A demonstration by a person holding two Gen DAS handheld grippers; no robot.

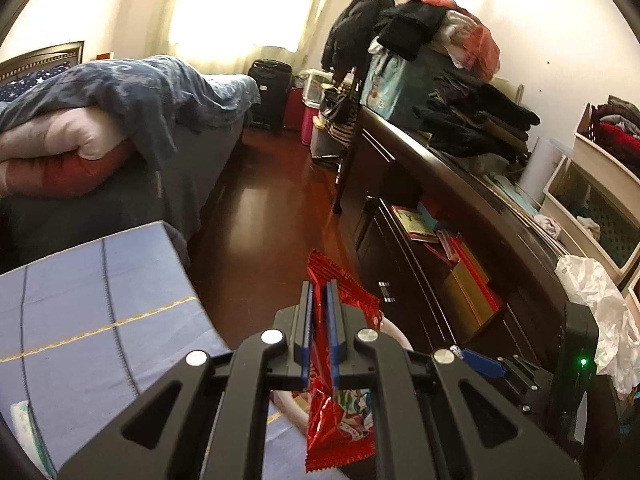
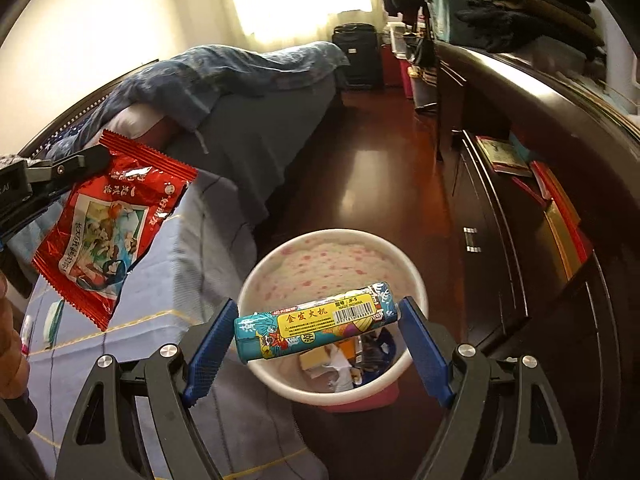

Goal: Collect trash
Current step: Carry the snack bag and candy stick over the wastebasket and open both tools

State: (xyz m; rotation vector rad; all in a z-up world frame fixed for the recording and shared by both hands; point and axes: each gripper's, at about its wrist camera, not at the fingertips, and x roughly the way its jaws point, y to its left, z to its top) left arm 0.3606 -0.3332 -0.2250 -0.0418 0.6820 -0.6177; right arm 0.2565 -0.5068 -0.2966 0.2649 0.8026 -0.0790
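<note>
Bed [image 1: 192, 120] w/ blue quilt on the left, dark dresser [image 1: 460, 184] on the right, red-brown floor between; blue cloth [image 1: 100, 300] just left of the bin. L gripper [image 1: 319, 292] pinched tight on red wrapper [image 1: 340, 360], held in air left of the bin. R gripper [image 2: 318, 322] spread wide, pads clamping lighter [image 2: 316, 326] end to end, right over the bin [image 2: 332, 394]. Bin holds scraps of paper & wrappers.
</note>
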